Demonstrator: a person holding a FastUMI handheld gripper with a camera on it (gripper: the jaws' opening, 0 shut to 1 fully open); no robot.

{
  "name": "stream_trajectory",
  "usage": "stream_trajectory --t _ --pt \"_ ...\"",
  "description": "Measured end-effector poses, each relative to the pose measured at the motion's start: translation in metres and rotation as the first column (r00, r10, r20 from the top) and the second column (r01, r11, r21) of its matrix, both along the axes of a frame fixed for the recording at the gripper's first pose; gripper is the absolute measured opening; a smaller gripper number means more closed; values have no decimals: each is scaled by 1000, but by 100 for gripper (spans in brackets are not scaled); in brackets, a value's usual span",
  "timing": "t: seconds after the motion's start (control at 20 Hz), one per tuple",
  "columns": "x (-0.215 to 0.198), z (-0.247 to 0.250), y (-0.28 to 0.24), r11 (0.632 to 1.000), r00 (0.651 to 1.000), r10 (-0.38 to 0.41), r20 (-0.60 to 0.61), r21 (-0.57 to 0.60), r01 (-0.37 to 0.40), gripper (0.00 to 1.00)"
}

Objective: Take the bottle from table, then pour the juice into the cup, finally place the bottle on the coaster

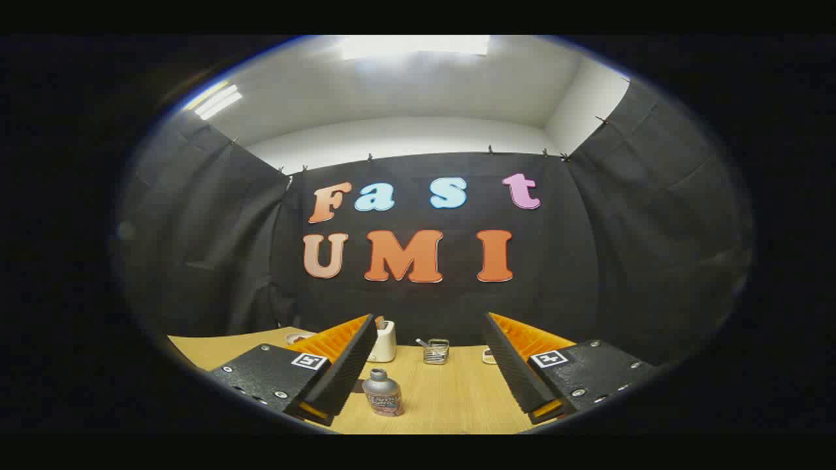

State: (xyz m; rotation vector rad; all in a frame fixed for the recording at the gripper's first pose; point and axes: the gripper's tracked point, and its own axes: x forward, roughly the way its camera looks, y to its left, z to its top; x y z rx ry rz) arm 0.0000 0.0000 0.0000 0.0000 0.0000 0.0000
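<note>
The gripper is held above the near part of a wooden table, with its two fingers spread wide apart and nothing between the pads; neither finger touches any object.

The bottle stands upright on the table, between the two fingers but much closer to the left one, just beside that finger's inner face (whether it touches the finger cannot be told). It is a small bottle with a grey cap and a printed band around its body. No juice level can be read through the band.

Farther away on the table, beyond the left fingertip, a white cup stands upright, with something brownish showing at its rim. To the right of the cup, near the middle of the far table edge, sits a small clear glass container with a thin metal item leaning inside it.

A flat round object lies at the far left of the table, partly hidden behind the left finger. Another small flat object lies at the far right, just beside the right finger's inner face; which of these is the coaster cannot be told.

Black cloth forms the booth wall behind the table.
</note>
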Motion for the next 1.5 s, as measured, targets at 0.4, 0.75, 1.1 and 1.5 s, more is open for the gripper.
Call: stream_trajectory --t 0.4,0.75,1.1,1.5 --pt "-7 1 1 1000 1000 7 -2 -12 -7 97" --pt "-3 -4 9 1000 1000 24 -6 -17 -24 97" --pt "7 -32 19 999 998 40 -47 -5 -40 97" --pt "20 -88 42 998 989 68 -129 -8 -70 97"
